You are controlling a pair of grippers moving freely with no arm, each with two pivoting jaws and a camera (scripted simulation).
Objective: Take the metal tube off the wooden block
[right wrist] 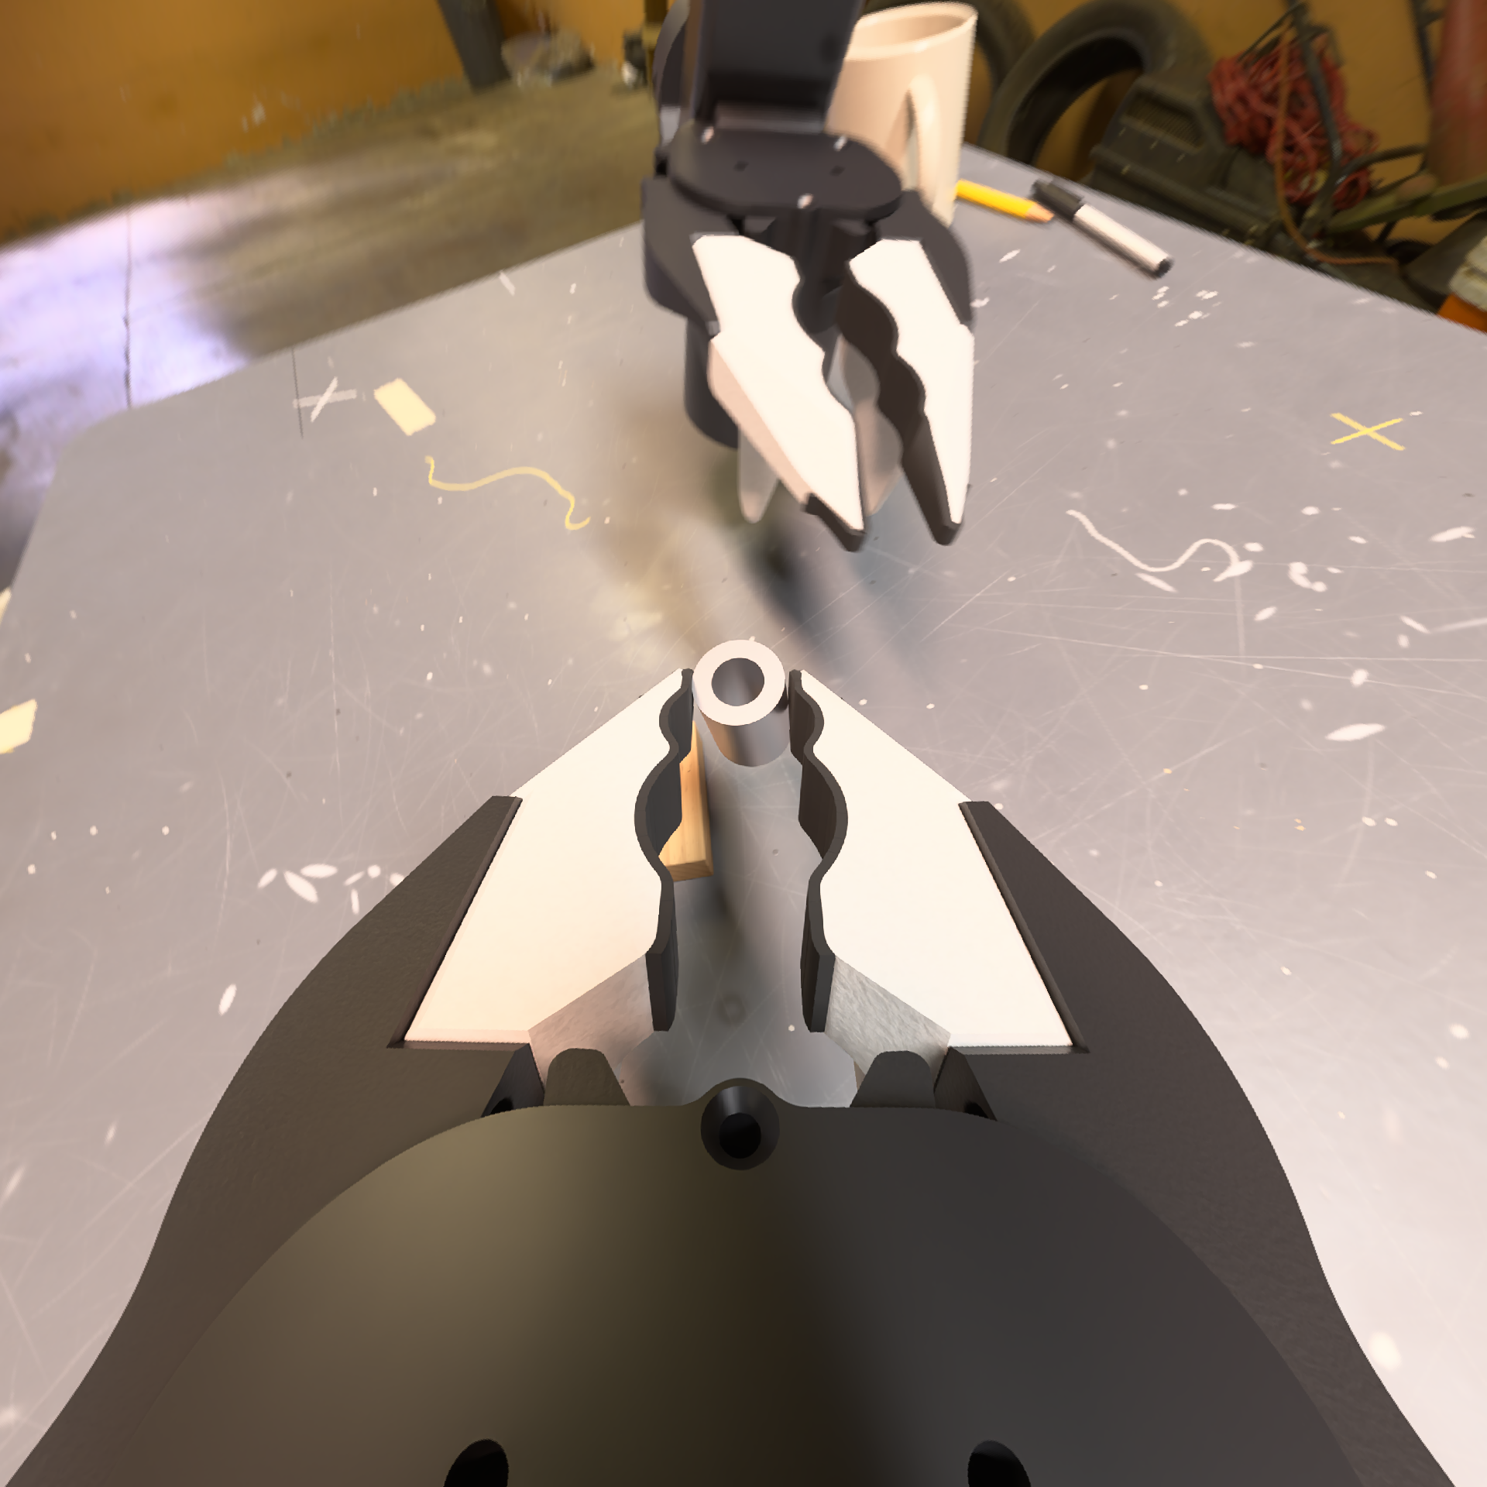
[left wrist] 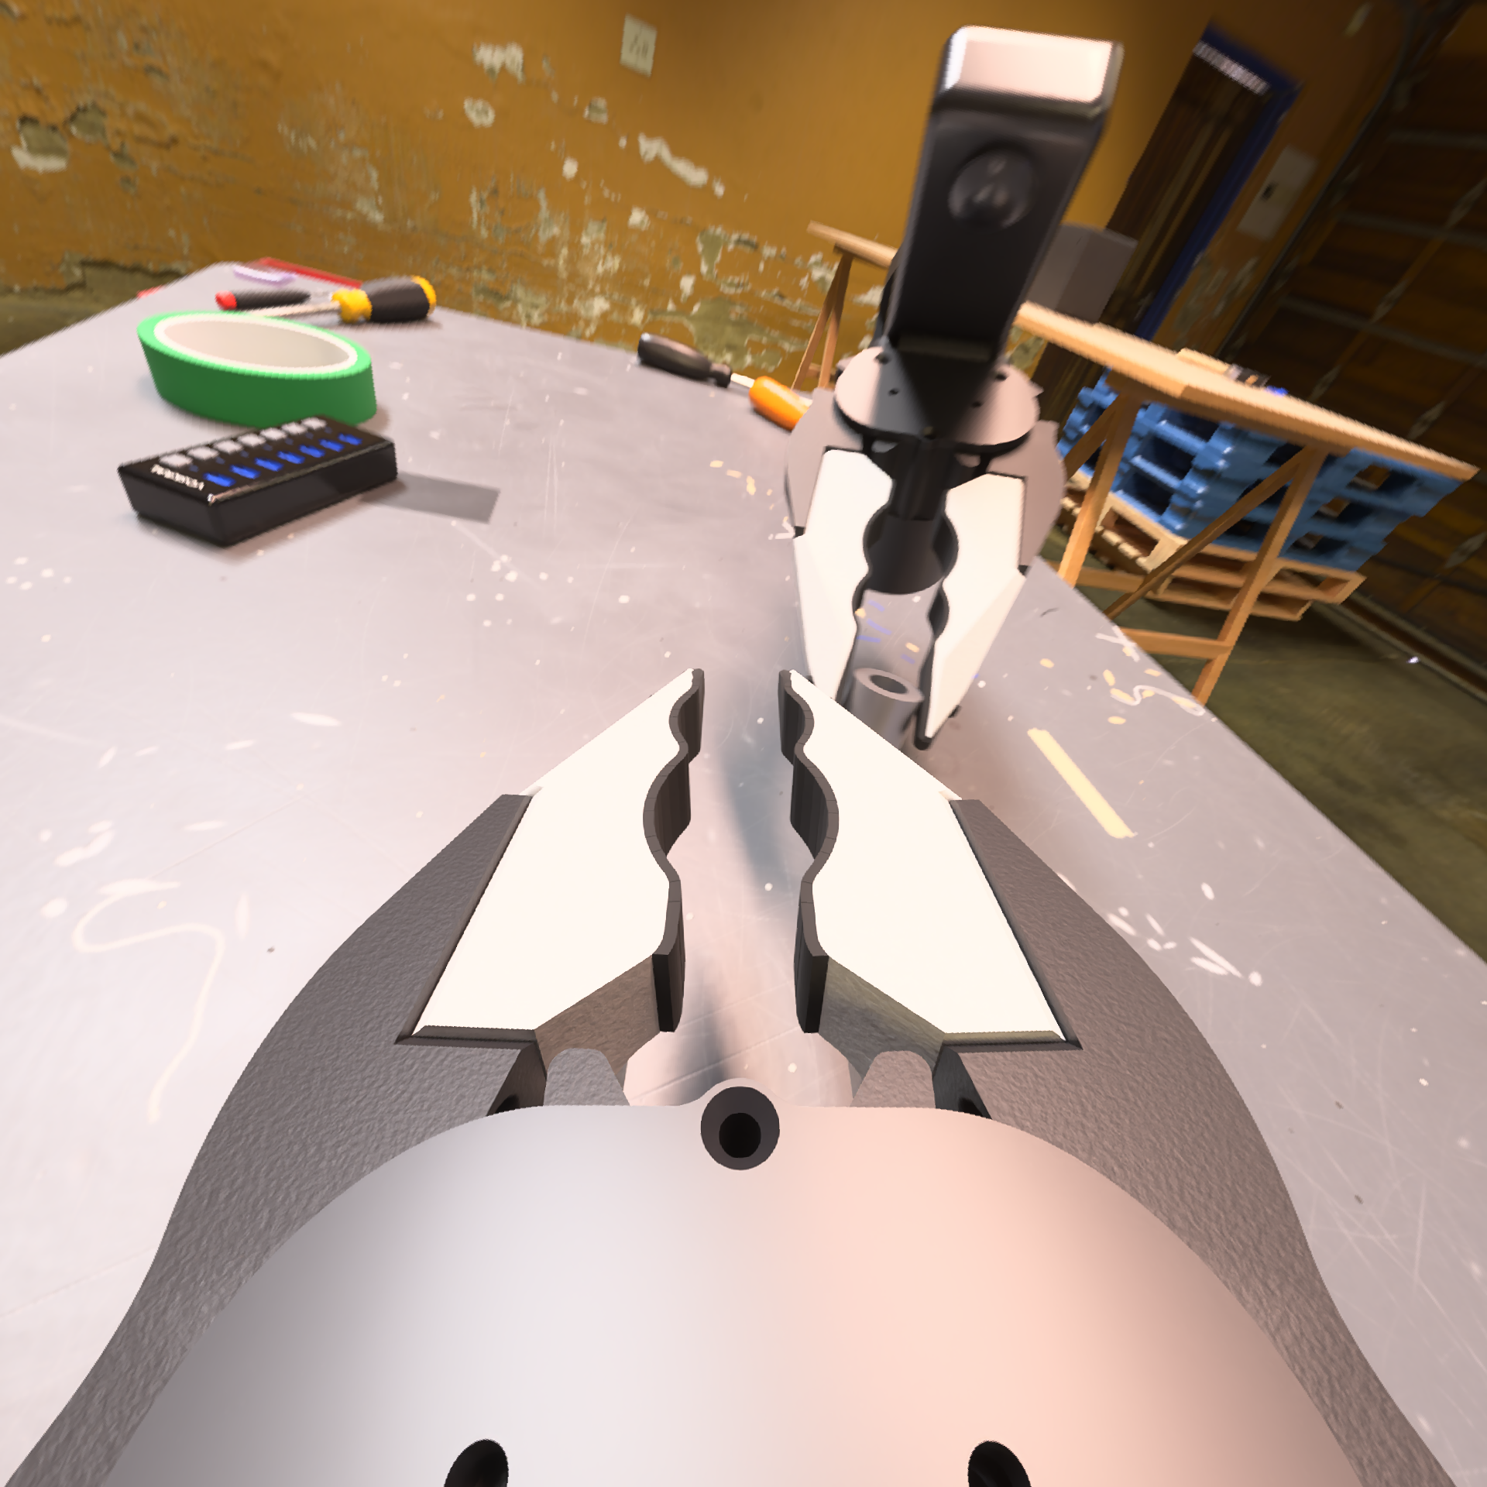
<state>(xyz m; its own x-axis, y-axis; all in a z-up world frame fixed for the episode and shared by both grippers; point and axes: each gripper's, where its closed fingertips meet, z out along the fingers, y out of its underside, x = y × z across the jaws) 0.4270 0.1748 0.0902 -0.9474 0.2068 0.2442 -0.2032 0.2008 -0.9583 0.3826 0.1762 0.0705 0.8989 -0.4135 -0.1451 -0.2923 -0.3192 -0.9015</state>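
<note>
Plainly, metal tube point(right wrist: 740, 708): short, pale grey, thick-walled, hollow.

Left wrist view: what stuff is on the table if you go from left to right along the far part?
Green tape → yellow-handled screwdriver → orange-handled screwdriver → right claw, closed around the metal tube.

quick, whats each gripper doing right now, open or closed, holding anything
Left gripper: open, holding nothing, above the table.
Right gripper: fingers either side of the metal tube; whether it is clamped cannot be told.
</note>
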